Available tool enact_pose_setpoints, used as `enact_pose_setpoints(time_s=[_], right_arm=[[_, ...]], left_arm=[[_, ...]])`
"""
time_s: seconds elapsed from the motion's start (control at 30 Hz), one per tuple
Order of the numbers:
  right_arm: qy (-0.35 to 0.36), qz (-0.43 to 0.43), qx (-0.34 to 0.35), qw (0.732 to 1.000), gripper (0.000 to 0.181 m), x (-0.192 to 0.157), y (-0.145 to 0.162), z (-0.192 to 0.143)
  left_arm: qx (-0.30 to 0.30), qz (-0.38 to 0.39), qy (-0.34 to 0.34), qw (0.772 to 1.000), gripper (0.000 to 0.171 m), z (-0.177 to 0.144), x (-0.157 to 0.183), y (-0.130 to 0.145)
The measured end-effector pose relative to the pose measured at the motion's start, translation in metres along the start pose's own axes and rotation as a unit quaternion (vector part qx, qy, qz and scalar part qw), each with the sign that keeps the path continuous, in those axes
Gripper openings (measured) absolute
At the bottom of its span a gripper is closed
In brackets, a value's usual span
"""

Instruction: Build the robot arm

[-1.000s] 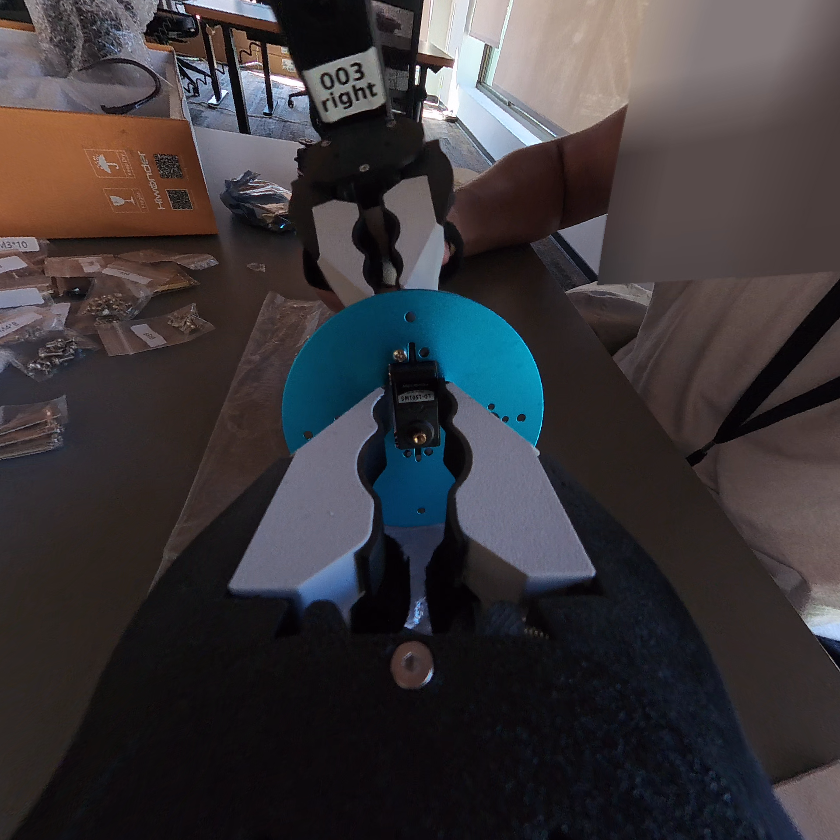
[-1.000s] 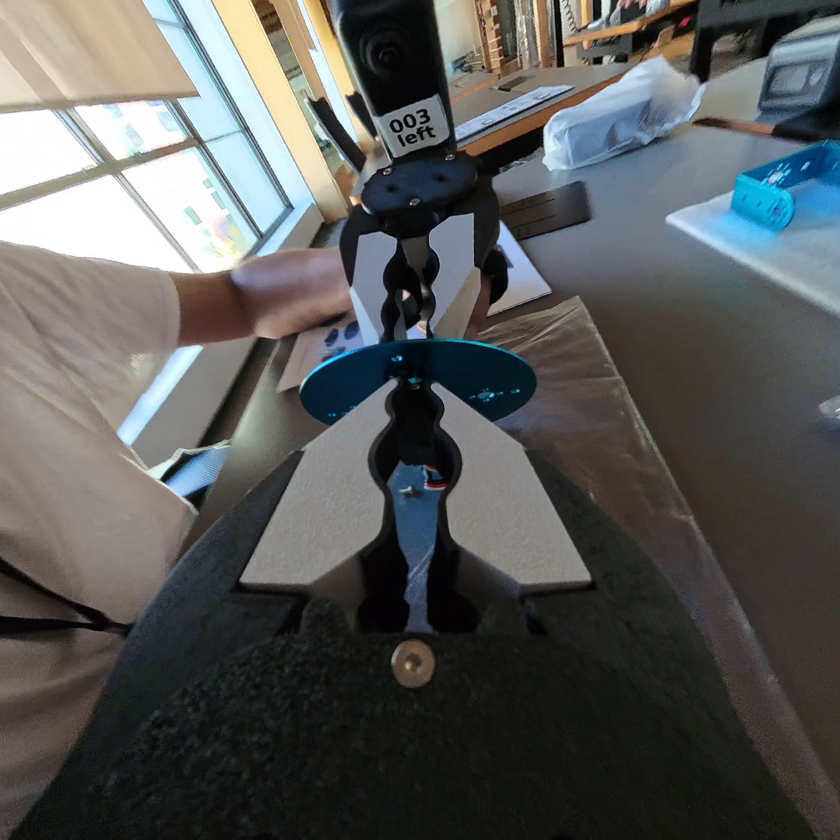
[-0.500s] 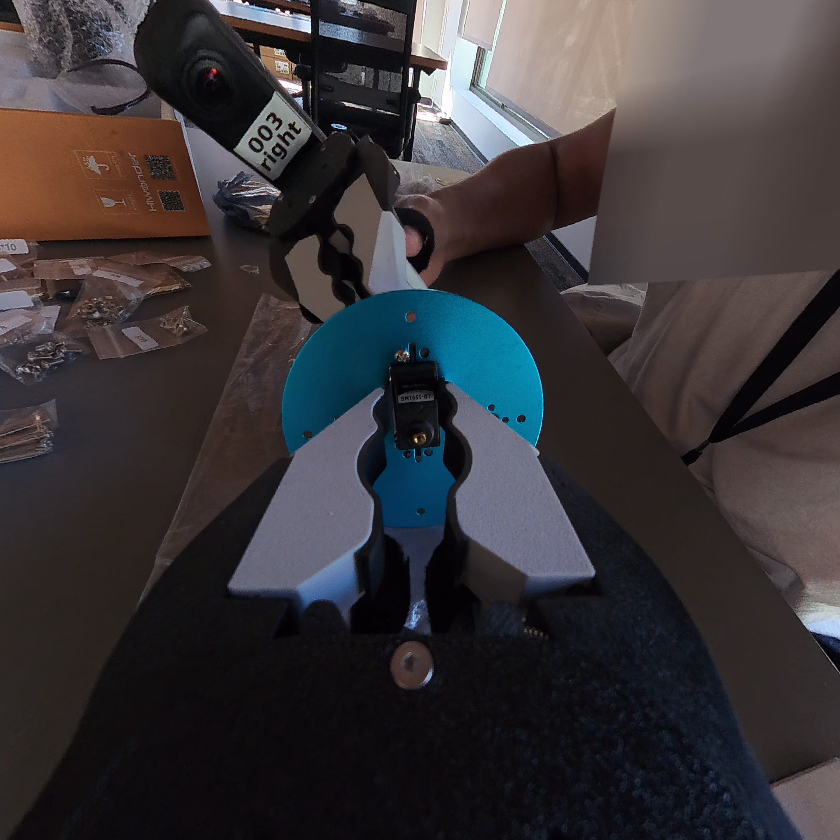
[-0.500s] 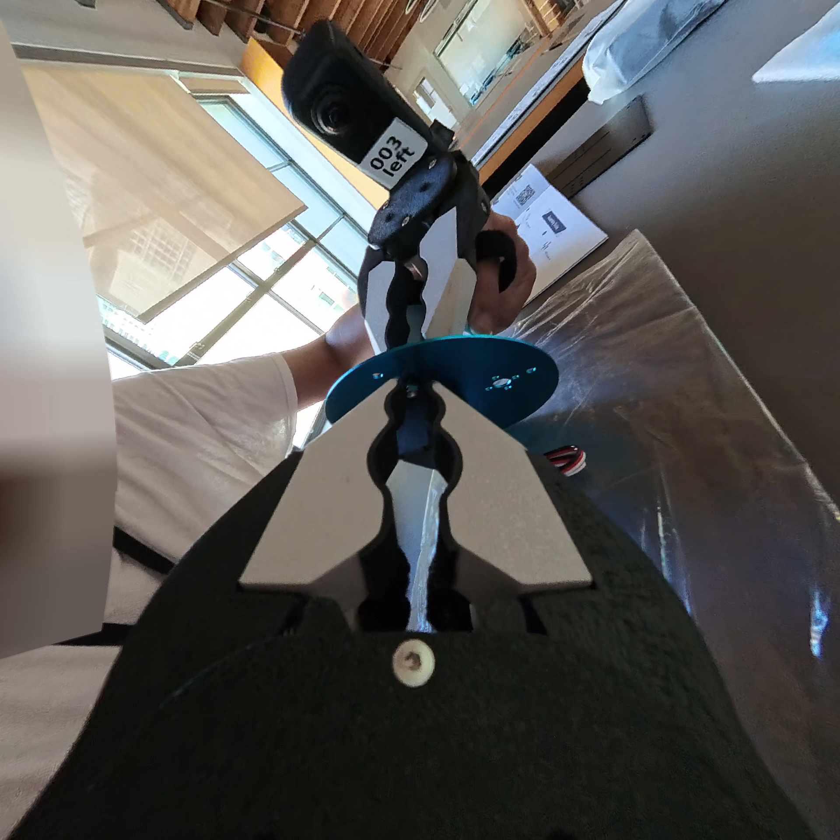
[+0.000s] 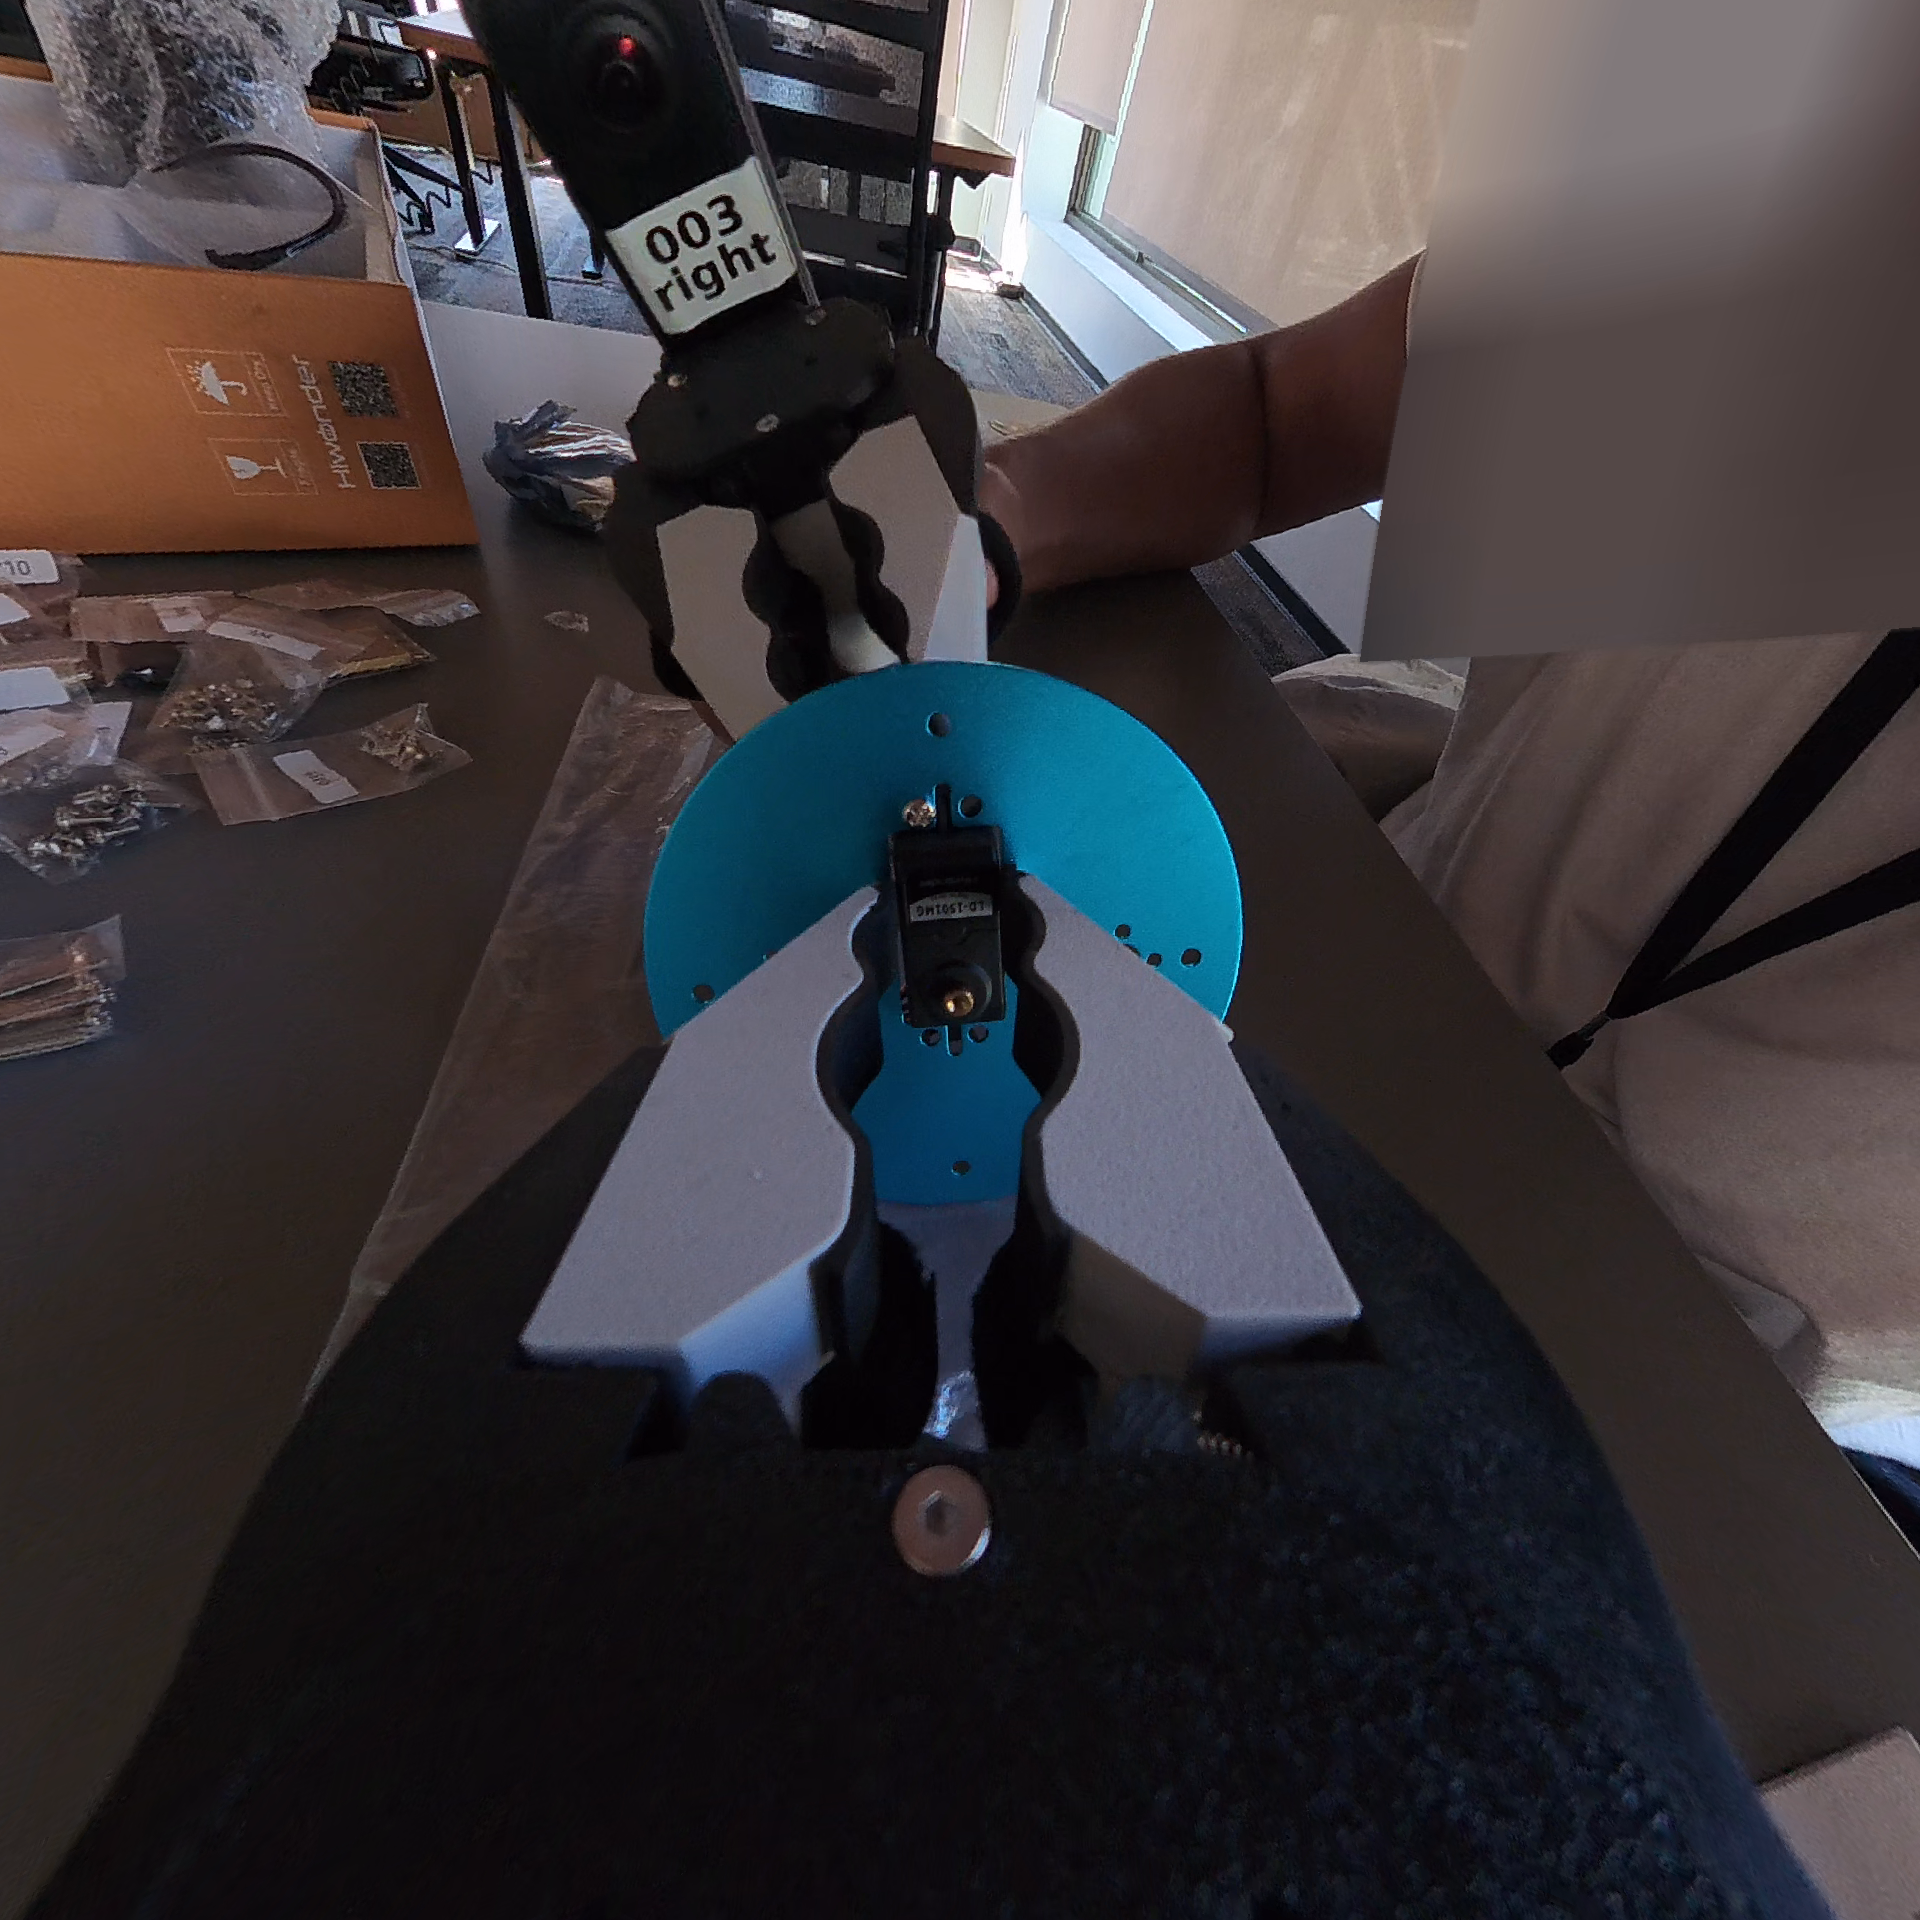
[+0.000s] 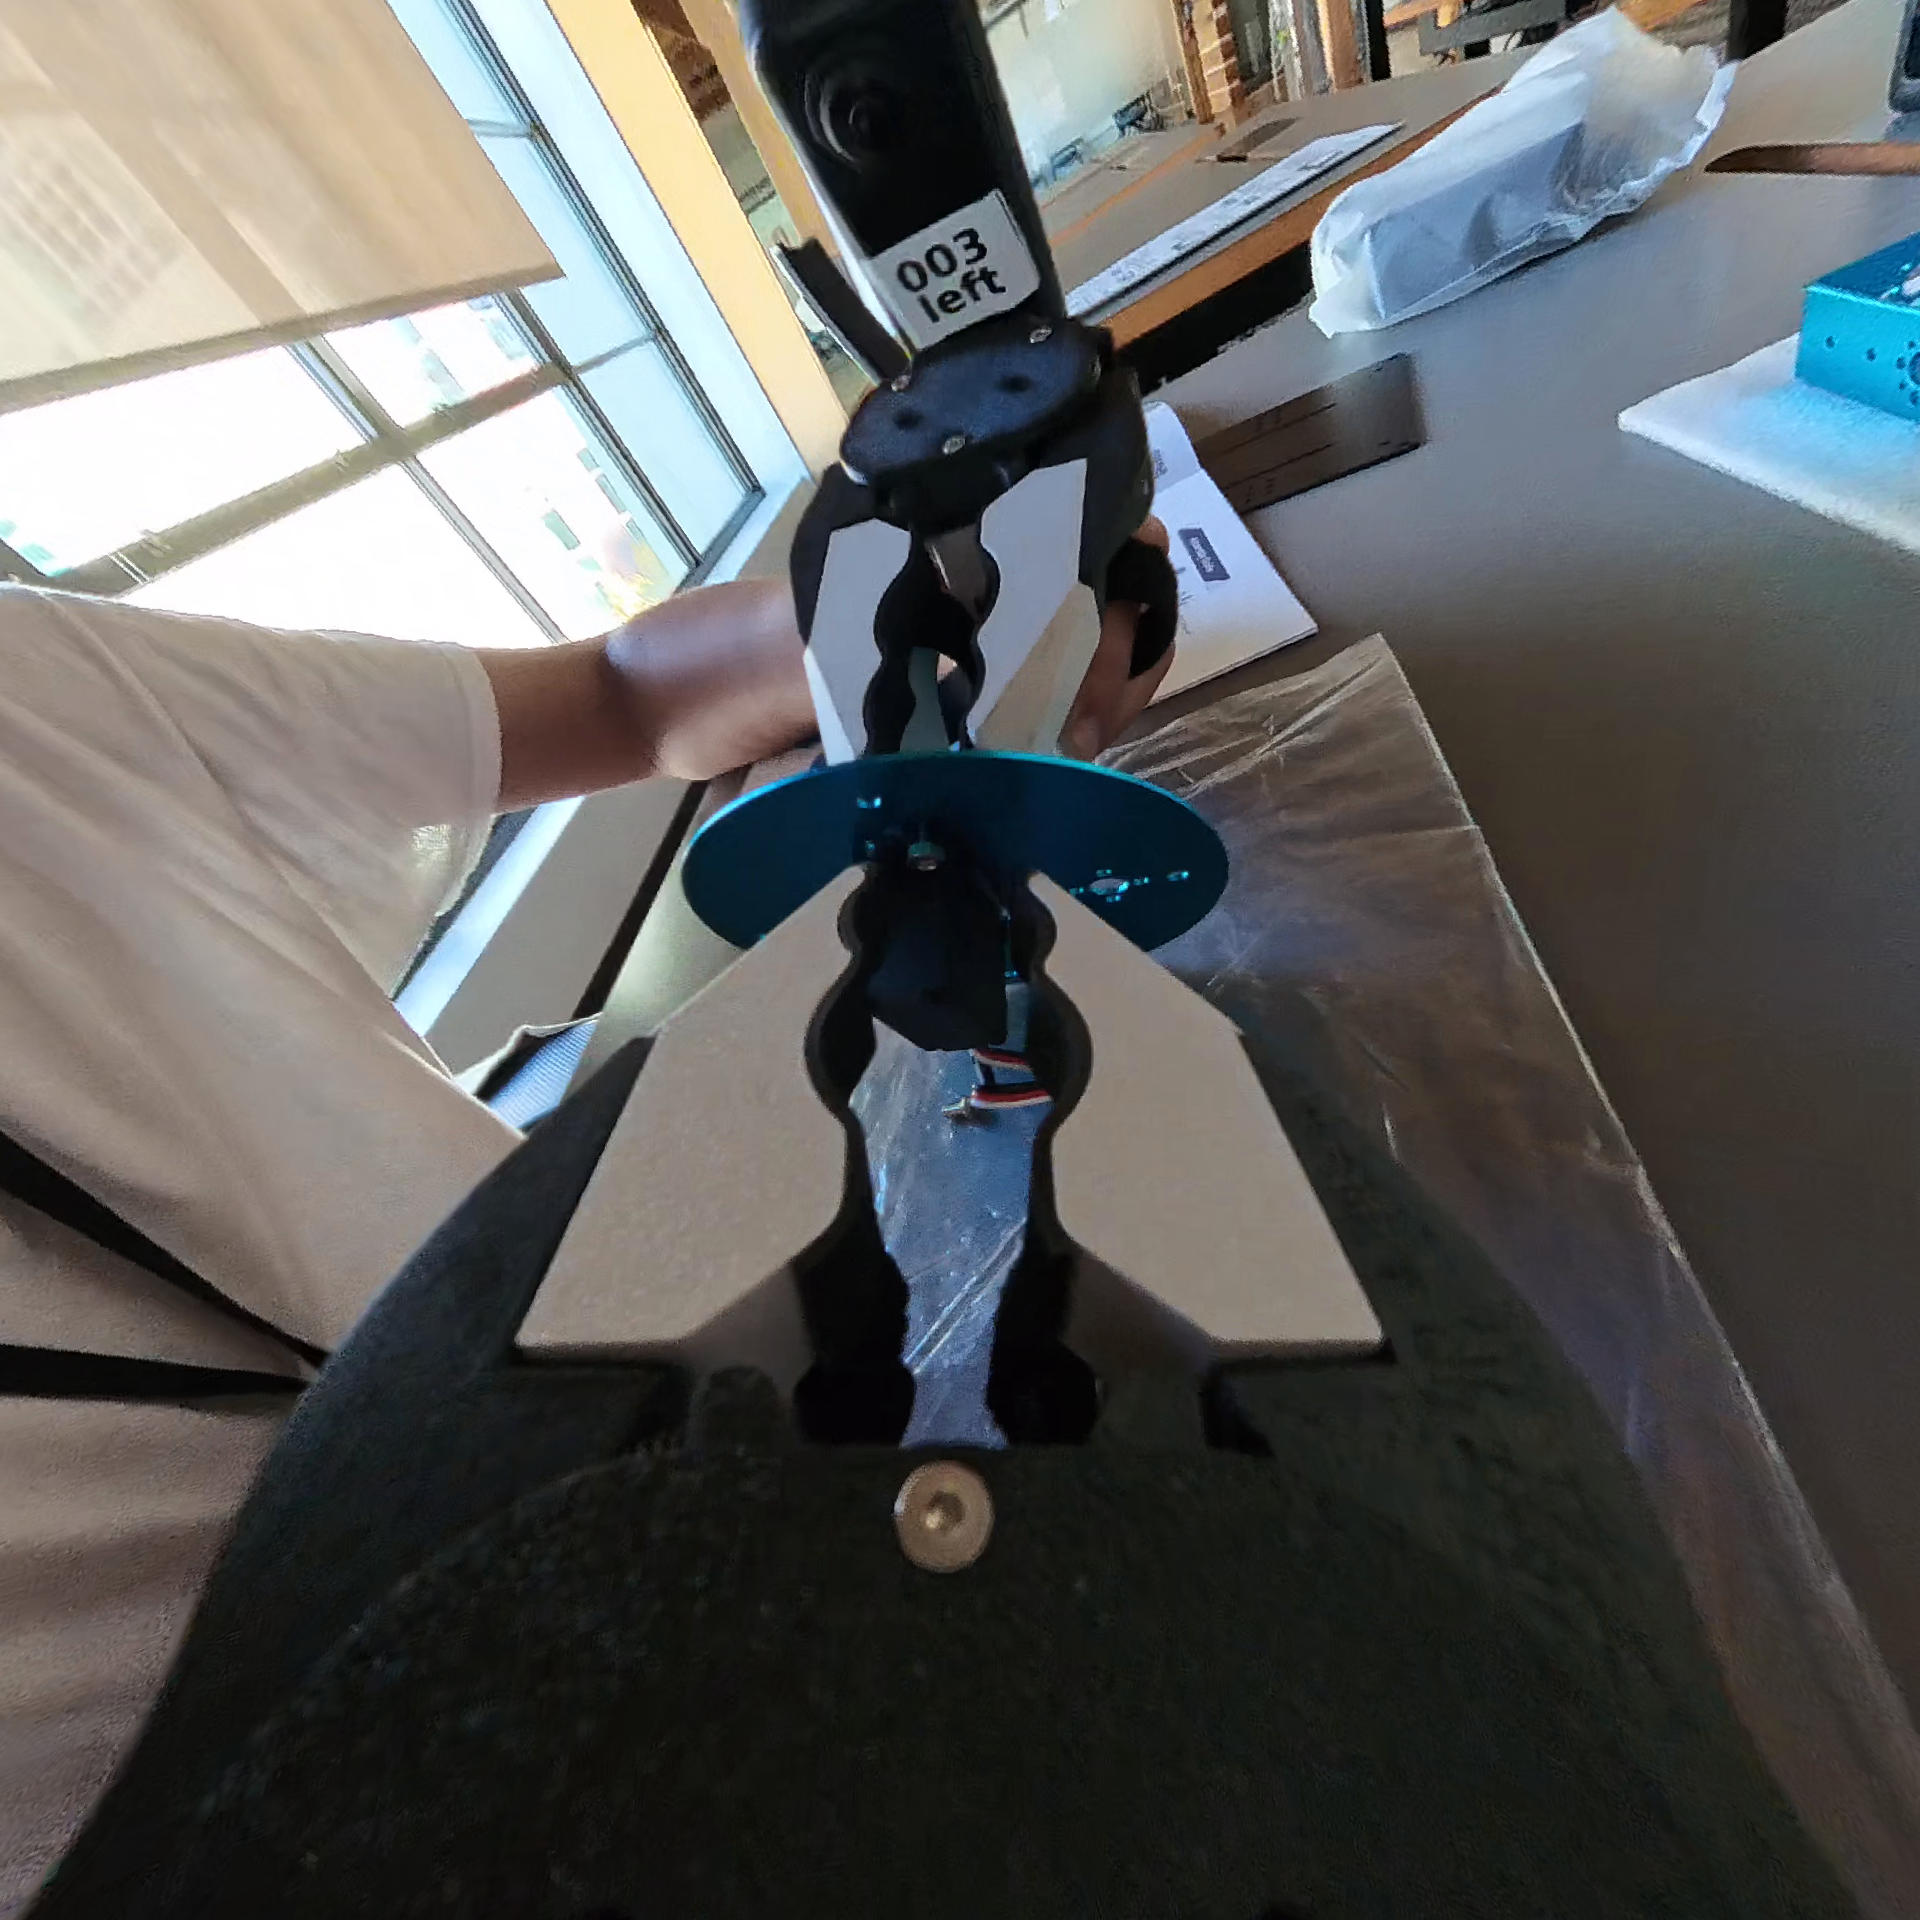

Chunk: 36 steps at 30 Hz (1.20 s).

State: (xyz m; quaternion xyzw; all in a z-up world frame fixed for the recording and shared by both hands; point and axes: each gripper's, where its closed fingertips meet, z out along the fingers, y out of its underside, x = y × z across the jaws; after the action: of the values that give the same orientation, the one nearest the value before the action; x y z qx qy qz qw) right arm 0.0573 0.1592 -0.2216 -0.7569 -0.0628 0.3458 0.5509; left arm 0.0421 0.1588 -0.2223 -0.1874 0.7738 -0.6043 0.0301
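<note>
A blue round metal plate (image 5: 1060,790) with a black servo (image 5: 951,935) mounted through its middle is held above the table. My left gripper (image 5: 948,888) is shut on the servo's top. It faces me in the right wrist view (image 6: 925,727), at the plate's (image 6: 790,862) far edge. My right gripper (image 6: 945,883) reaches under the plate, its fingers on either side of the servo's lower body (image 6: 935,977). Black pads against the black servo hide any contact. It also shows in the left wrist view (image 5: 821,665). Striped wires (image 6: 1003,1075) hang below.
A clear plastic sheet (image 6: 1351,935) lies on the dark table (image 5: 208,1143) under the plate. An orange box (image 5: 208,416) and several bags of screws (image 5: 239,707) lie to the left. A booklet (image 6: 1226,582), a white wrapped bundle (image 6: 1507,177) and a blue part (image 6: 1860,322) lie beyond. A person's torso borders the table. My two grippers' fingertips are within a few centimetres of each other.
The right gripper tilted sideways half a second ago and is upright again. Its fingers now stand a little wider, with the servo body between them. The left gripper and plate stayed put.
</note>
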Motion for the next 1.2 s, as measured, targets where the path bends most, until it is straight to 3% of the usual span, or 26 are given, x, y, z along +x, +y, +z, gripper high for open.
enact_pose_setpoints(time_s=[0.43, 0.6, 1.2], right_arm=[[-0.009, 0.023, 0.012, 1.000, 0.023, -0.001, -0.004, 0.000], [0.017, 0.026, 0.029, 0.999, 0.018, 0.010, -0.010, -0.005], [-0.007, 0.042, 0.028, 0.999, 0.026, 0.003, -0.009, -0.004]], left_arm=[[-0.003, 0.002, 0.001, 1.000, 0.018, 0.001, 0.001, 0.000], [-0.003, 0.003, 0.003, 1.000, 0.018, 0.001, 0.002, 0.001], [-0.004, 0.002, 0.003, 1.000, 0.018, 0.002, 0.002, 0.001]])
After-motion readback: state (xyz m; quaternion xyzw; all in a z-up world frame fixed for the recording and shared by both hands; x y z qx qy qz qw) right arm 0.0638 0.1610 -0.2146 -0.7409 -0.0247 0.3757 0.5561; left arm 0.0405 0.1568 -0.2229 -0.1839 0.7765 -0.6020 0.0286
